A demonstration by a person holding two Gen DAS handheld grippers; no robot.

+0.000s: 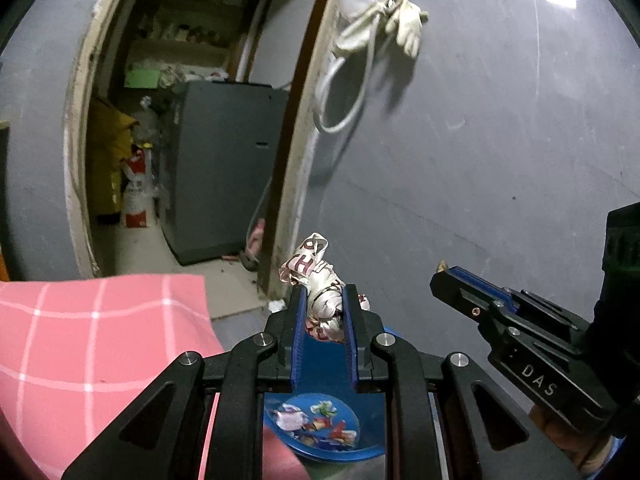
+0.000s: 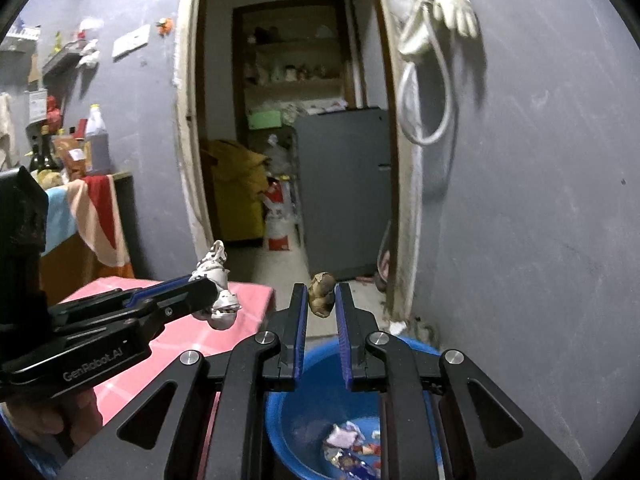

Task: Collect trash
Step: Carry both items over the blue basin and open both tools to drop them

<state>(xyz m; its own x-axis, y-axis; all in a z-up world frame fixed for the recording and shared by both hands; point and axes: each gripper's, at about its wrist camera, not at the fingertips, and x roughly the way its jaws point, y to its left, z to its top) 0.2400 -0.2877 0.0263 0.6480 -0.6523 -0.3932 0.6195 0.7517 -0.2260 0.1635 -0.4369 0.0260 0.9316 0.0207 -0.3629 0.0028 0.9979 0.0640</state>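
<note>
Both carry loads above the blue basin (image 2: 280,412) for dropping: left hand-held gripper (image 1: 325,308) clamped on a crumpled wrapper (image 1: 318,280), right hand-held gripper (image 2: 321,300) pinching a brown scrap (image 2: 321,294).

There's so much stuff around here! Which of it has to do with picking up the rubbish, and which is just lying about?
Part of the job:
crumpled white-and-red printed wrapper in the left gripper
small brown crumpled scrap in the right gripper
blue plastic basin holding wrappers

Just lying about:
white gloves on the wall
grey fridge
pink checked tablecloth
</note>
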